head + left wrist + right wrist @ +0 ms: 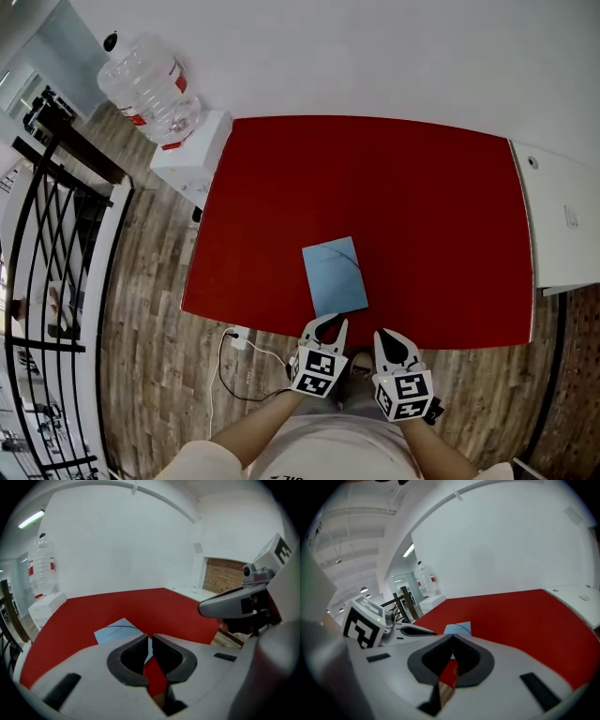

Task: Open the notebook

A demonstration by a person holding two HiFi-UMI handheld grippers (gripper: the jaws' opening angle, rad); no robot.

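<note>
Notebook (335,276), pale blue and closed, is laid flat near the front edge of the red table (422,187), its cover print too faint to be read; left gripper (330,324) is held slightly parted, right gripper (382,336) closed, both empty

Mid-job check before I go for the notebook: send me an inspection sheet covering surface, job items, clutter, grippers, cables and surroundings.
Surface: red table, flat, holds only the notebook.
Job's things: light blue notebook, closed, lying flat near the table's front edge.
Clutter: nothing seen.
Grippers: left gripper has its jaws a narrow gap apart with nothing between them; right gripper has its jaws together, empty. Both are by the front edge, not touching the notebook.
Cables: white cable on the floor, running from a white plug block.
Surroundings: water bottle on a white stand at the far left corner; black railing on the left; white cabinet on the right; wood floor.
</note>
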